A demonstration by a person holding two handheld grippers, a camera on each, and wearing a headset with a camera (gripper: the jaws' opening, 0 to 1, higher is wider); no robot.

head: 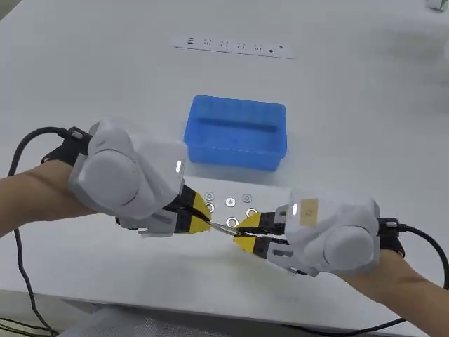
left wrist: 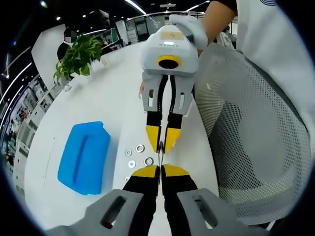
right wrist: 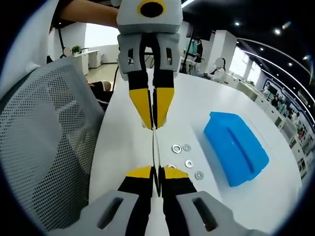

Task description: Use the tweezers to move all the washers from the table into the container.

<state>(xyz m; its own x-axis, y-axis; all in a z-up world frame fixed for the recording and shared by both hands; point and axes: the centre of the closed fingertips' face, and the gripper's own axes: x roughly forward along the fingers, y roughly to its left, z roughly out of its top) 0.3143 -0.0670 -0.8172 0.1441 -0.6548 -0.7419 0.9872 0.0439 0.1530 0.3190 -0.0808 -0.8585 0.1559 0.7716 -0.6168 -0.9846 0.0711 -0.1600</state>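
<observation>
Two grippers meet tip to tip near the front edge of the bench [head: 351, 105]: the left gripper [head: 203, 217] has its jaws pinched together on one end of the tweezers [head: 223, 227], and the right gripper [head: 243, 233] clamps the other end, probably to reseat the tool for a working hold. Several washers [head: 230, 203] lie loose just beyond, between the tweezers and the blue container [head: 236, 133].

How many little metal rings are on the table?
6 washers on the table, between the blue box and the grippers: three in a row nearest the box, one beside the left gripper, two by the right gripper. Others may be hidden beneath the grippers.
</observation>
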